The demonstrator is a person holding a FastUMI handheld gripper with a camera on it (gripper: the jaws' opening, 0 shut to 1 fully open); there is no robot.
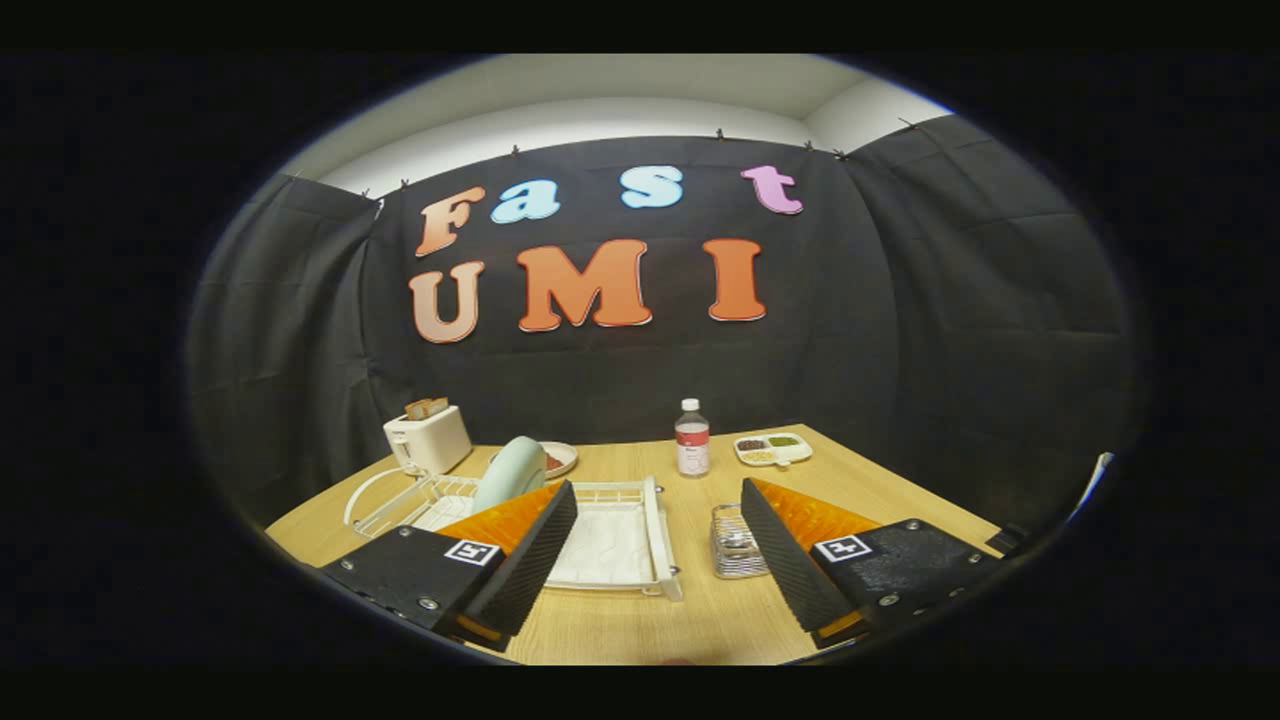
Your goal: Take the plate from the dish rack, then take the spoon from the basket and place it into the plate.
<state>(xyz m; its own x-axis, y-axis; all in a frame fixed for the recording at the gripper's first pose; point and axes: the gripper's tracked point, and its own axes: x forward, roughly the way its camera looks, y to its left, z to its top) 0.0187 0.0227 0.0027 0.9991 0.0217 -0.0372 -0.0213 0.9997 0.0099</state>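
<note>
A pale green plate stands on edge in the white dish rack, just beyond my left finger. A small wire basket sits on the table beside the rack's right end, close to my right finger; what it holds is too small to make out. My gripper is open and held above the table, with the rack's tray showing between the fingers and nothing gripped.
A white toaster with toast stands at the back left. Behind the rack lies a round plate with food. A clear bottle and a divided snack tray stand further back on the wooden table.
</note>
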